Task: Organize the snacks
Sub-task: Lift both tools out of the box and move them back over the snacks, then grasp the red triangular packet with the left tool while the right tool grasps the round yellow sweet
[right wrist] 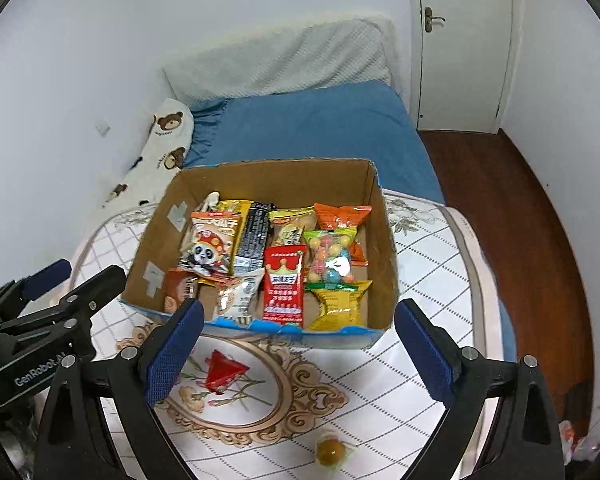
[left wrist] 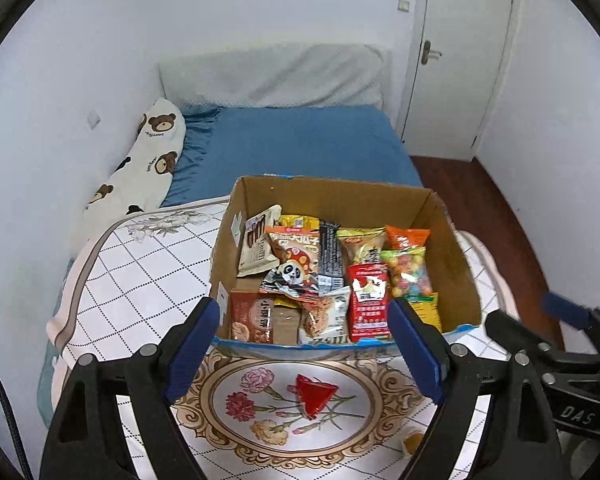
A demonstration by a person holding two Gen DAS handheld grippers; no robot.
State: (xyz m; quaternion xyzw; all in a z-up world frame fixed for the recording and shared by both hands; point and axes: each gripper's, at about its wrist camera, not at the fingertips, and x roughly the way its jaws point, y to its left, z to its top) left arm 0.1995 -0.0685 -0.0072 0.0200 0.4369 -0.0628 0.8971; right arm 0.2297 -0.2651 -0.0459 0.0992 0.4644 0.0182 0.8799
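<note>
A cardboard box (left wrist: 456, 248) (right wrist: 386, 240) stands on the quilt and holds several snack packets, among them a panda packet (left wrist: 296, 264) (right wrist: 210, 248) and a red packet (left wrist: 368, 300) (right wrist: 284, 284). A red triangular snack (left wrist: 314, 394) (right wrist: 222, 372) lies on the quilt in front of the box. A small round yellow candy (right wrist: 328, 451) (left wrist: 414, 440) lies nearer the front. My left gripper (left wrist: 304, 344) is open and empty, above the red snack. My right gripper (right wrist: 300, 348) is open and empty, in front of the box, to the right of the red snack.
The white patterned quilt (left wrist: 140, 280) (right wrist: 432, 264) covers the near end of a bed with a blue sheet (left wrist: 300, 144). A bear-print pillow (left wrist: 148, 160) lies along the left wall. Wooden floor (right wrist: 520, 220) and a door (right wrist: 460, 40) are on the right.
</note>
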